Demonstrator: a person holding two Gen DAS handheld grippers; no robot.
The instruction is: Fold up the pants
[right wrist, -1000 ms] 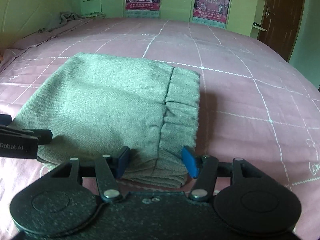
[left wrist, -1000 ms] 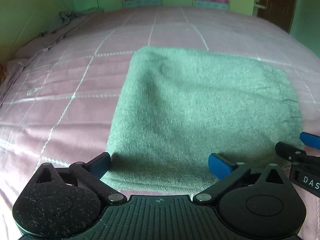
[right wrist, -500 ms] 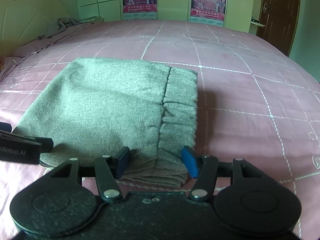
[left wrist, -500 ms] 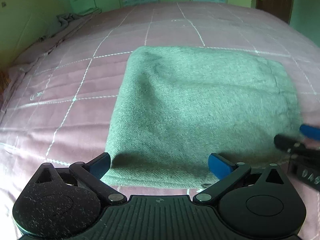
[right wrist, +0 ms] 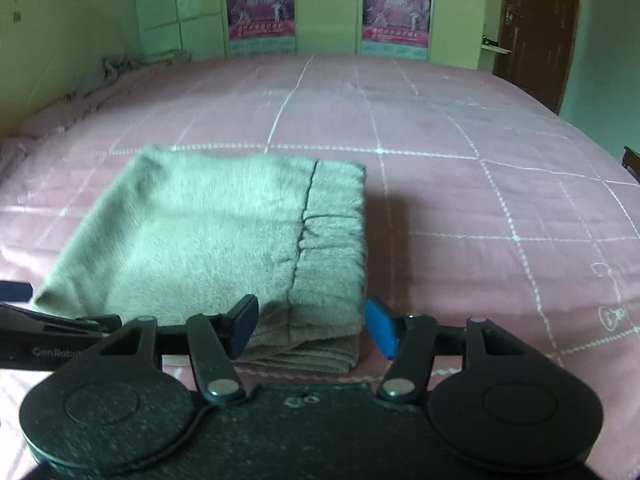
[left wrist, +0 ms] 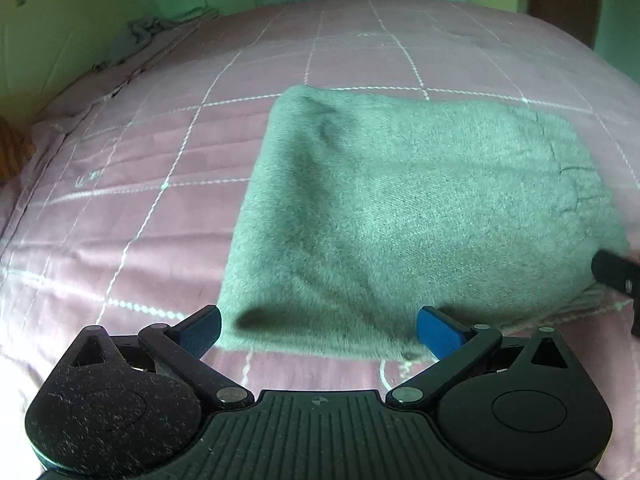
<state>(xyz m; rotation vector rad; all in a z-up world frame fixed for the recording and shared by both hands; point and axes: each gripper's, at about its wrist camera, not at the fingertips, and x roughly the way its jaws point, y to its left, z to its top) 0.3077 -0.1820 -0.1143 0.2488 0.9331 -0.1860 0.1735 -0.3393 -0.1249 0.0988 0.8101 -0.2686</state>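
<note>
Bedding is filling both views: a pink bed cover (left wrist: 168, 184) with a white grid of stitched lines is stretching back to a green wall where two posters (right wrist: 260, 8) are hanging, and a brown door (right wrist: 536, 28) is standing at the far right. Grey pants (left wrist: 400, 216) are lying on the cover as a folded, roughly rectangular stack, its layered edges showing at the near side in the right wrist view, and the gathered waistband (right wrist: 336, 232) is running along the stack's right edge. A crumpled grey cloth (left wrist: 140, 32) is lying far off at the bed's left border. The left gripper (left wrist: 318, 332) is hovering just in front of the stack's near left corner with its blue pads (left wrist: 202, 330) spread wide and nothing gripped between them. The right gripper (right wrist: 314, 326) is hanging just before the near waistband corner, its jaws standing moderately apart on either side of that corner with its pads (right wrist: 380, 326) not pressing the fabric. Each tool's tip is showing at the edge of the other's view.
</note>
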